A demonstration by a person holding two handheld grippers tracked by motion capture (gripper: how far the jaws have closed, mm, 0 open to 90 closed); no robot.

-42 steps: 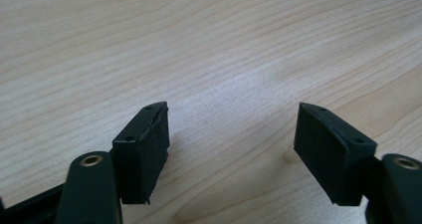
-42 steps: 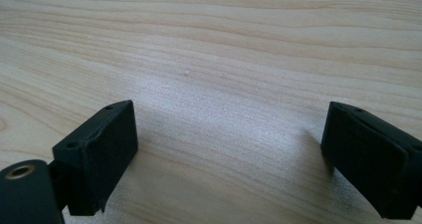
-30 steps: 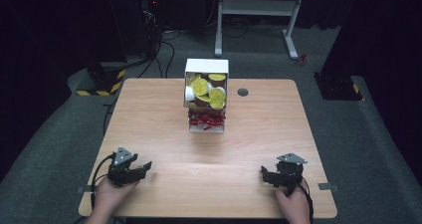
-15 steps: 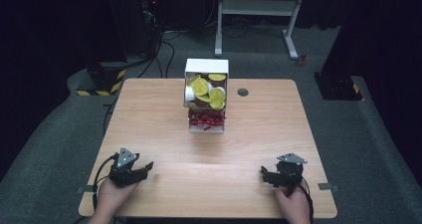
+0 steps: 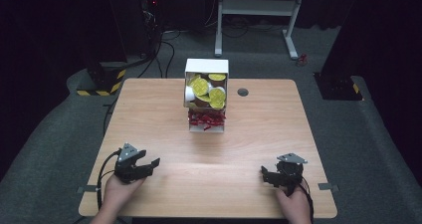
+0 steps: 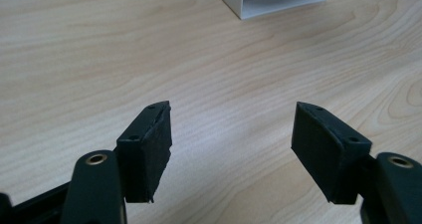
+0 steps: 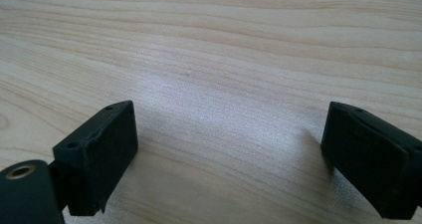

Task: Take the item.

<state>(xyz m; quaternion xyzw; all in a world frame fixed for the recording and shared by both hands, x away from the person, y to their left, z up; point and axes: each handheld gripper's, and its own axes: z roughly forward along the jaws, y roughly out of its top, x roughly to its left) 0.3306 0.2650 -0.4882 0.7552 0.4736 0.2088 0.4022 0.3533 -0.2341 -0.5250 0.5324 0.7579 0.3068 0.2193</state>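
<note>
A white two-level box (image 5: 206, 67) stands at the far middle of the wooden table (image 5: 209, 149). Its upper part holds several yellow-lidded pods (image 5: 201, 86); its lower tray holds red sticks (image 5: 205, 119). My left gripper (image 5: 151, 165) rests near the front left edge, held by a hand, jaws open and empty (image 6: 231, 129). A corner of the white box (image 6: 268, 0) shows far ahead in the left gripper view. My right gripper (image 5: 264, 176) rests near the front right edge, also open over bare wood (image 7: 229, 134).
A small dark round hole (image 5: 243, 92) sits in the table right of the box. Beyond the table are a white desk frame (image 5: 259, 10), cables on the grey floor, and a yellow-black striped base (image 5: 99, 82). Bare wood lies between the grippers and the box.
The left gripper has shifted slightly on the table. The right gripper and the box have not moved.
</note>
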